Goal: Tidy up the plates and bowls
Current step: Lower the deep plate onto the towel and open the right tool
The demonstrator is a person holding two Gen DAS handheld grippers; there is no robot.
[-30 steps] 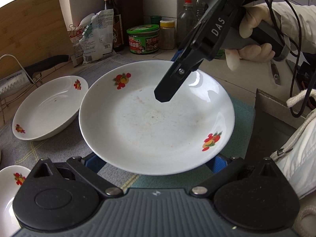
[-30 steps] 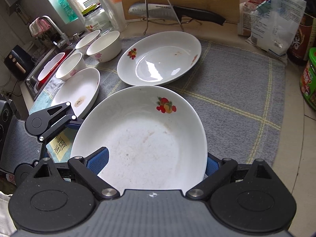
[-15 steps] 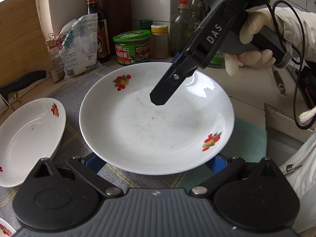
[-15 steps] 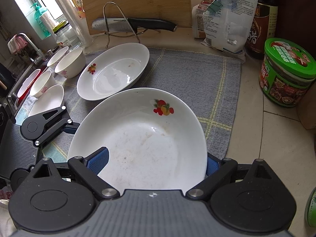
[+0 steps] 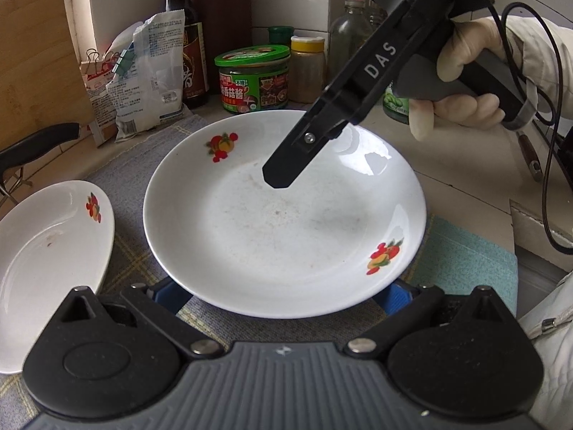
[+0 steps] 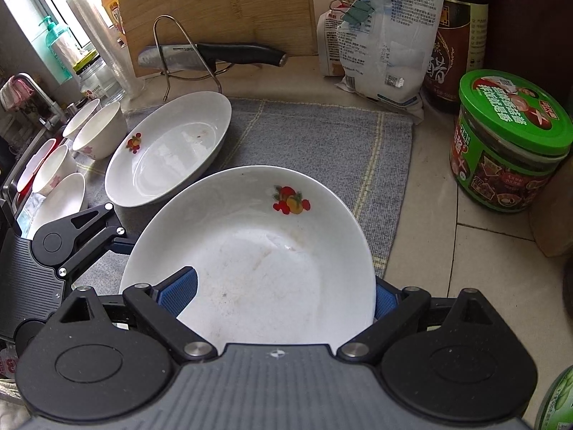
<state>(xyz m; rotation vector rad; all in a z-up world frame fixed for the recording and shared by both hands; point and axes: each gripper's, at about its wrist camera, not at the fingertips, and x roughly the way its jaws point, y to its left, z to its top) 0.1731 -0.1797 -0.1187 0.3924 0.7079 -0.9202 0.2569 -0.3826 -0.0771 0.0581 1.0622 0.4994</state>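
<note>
Two grippers meet on one plate (image 5: 286, 229), a white glazed deep dish with fruit decals and faint dried smears. In the left wrist view it fills the middle, over the grey mat (image 5: 150, 143). The left gripper (image 5: 281, 295) shows both blue pads (image 5: 168, 295) peeking out from under the near rim, so I cannot tell whether it clamps the dish or merely props it. The right gripper (image 5: 283, 175) reaches in from the far side with one finger laid on the inner slope. Its partner is hidden below, which reads as a pinch through the wall. A second plate (image 5: 46, 243) lies just beside it on the left. In the right wrist view the plate (image 6: 272, 251) tilts across the right gripper (image 6: 281, 294), one pad on the upper face and the other behind the edge, closed on it. The left gripper (image 6: 118, 240) touches the rim at the left. Beyond sit the second plate (image 6: 168, 147) and the small bowls (image 6: 100, 129). The dish is probably rigid, fairly heavy, slick with glaze and breakable. The sloped wall near the rim looks the soundest hold, and two opposite grips should stop it pivoting.
</note>
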